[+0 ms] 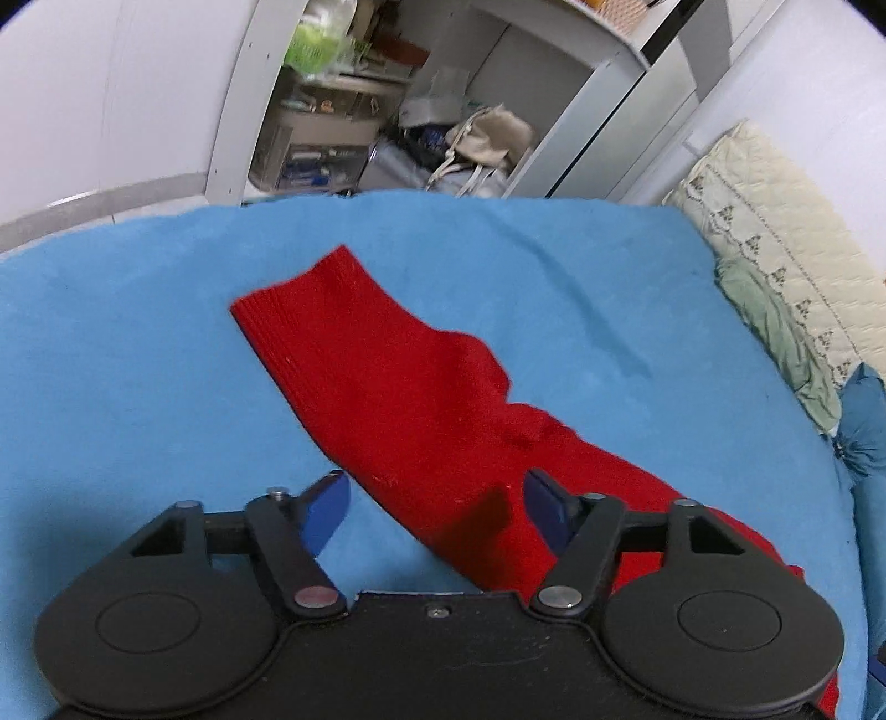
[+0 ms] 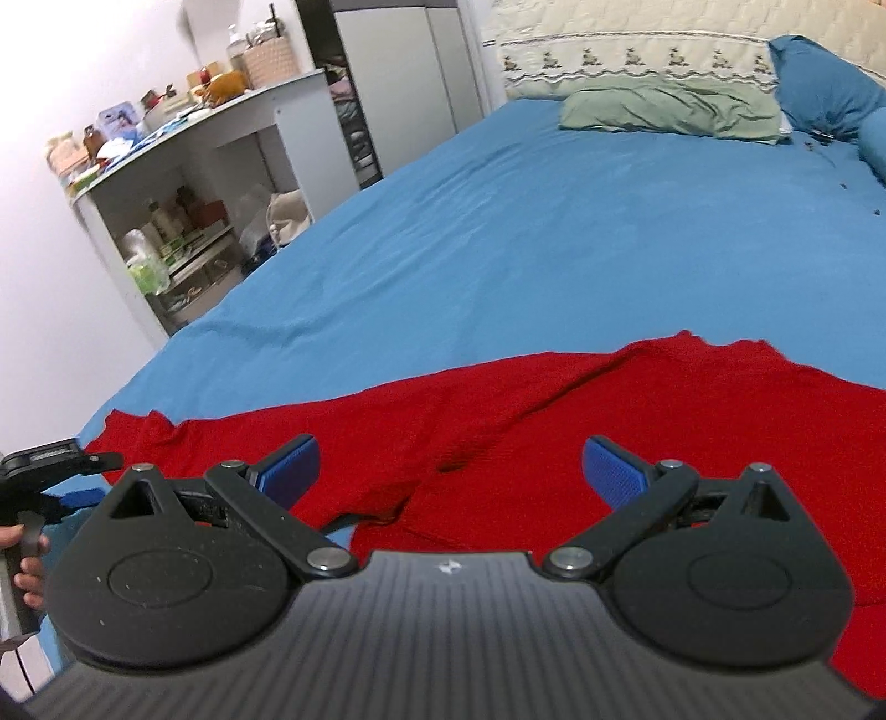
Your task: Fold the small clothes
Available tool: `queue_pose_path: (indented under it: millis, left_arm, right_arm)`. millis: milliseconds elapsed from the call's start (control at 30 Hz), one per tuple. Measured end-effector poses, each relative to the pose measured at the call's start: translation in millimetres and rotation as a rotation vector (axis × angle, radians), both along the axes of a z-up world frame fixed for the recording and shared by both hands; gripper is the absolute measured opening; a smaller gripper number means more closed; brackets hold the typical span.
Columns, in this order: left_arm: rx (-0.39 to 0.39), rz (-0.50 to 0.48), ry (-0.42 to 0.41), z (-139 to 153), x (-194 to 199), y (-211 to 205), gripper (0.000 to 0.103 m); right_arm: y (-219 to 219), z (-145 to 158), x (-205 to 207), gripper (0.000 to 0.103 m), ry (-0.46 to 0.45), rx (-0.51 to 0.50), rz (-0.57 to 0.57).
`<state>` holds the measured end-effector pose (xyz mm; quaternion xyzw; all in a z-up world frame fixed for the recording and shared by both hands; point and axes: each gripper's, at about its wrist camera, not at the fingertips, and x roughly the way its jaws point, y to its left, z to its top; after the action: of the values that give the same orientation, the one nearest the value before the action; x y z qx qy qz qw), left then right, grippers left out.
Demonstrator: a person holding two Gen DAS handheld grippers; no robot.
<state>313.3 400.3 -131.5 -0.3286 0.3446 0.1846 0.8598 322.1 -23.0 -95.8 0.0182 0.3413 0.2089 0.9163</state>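
A red knitted garment [image 1: 398, 382] lies spread on the blue bed sheet [image 1: 138, 332]. In the left wrist view one sleeve reaches away to its ribbed cuff at upper left. My left gripper [image 1: 437, 507] is open and empty, hovering just above the sleeve near the body. In the right wrist view the red garment [image 2: 581, 410] lies flat across the foreground. My right gripper [image 2: 448, 471] is open and empty just above it. The left gripper [image 2: 50, 471] also shows at the far left edge of the right wrist view, by the sleeve end.
A cluttered white shelf unit [image 2: 183, 183] stands beside the bed. A green pillow [image 2: 670, 113], a cream quilted headboard cover [image 2: 626, 50] and blue pillows [image 2: 825, 88] lie at the head of the bed. The bed edge [image 1: 277, 202] runs behind the garment.
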Motion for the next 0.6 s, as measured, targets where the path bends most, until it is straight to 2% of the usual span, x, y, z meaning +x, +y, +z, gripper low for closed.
queue_pose_path:
  millis: [167,200,233,300,333,367,500,600]
  left_arm:
    - [0.035,0.039,0.008,-11,13,0,0.060]
    - [0.047,0.044,0.010,-11,17,2,0.053]
    - [0.059,0.049,0.017,-11,20,3,0.041]
    - [0.066,0.058,0.022,-12,22,3,0.028]
    - [0.055,0.060,0.017,-12,22,3,0.016]
    - [0.044,0.057,0.012,-12,24,3,0.012]
    - [0.108,0.036,0.022,-4,27,-7,0.010]
    - [0.134,0.024,-0.003,8,27,-11,0.010]
  right_arm:
    - [11,-7,6,0.103,0.007,0.009,0.016]
    - [12,-9,7,0.103,0.011,0.010,0.017]
    - [13,-11,8,0.103,0.015,0.011,0.018]
    - [12,-14,9,0.103,0.022,0.014,0.017]
    - [11,-16,9,0.103,0.025,0.015,0.015]
    - [10,-17,9,0.103,0.028,0.016,0.013]
    - [7,-19,10,0.103,0.039,0.023,0.007]
    - [2,-13,9,0.103,0.029,0.037,0.002]
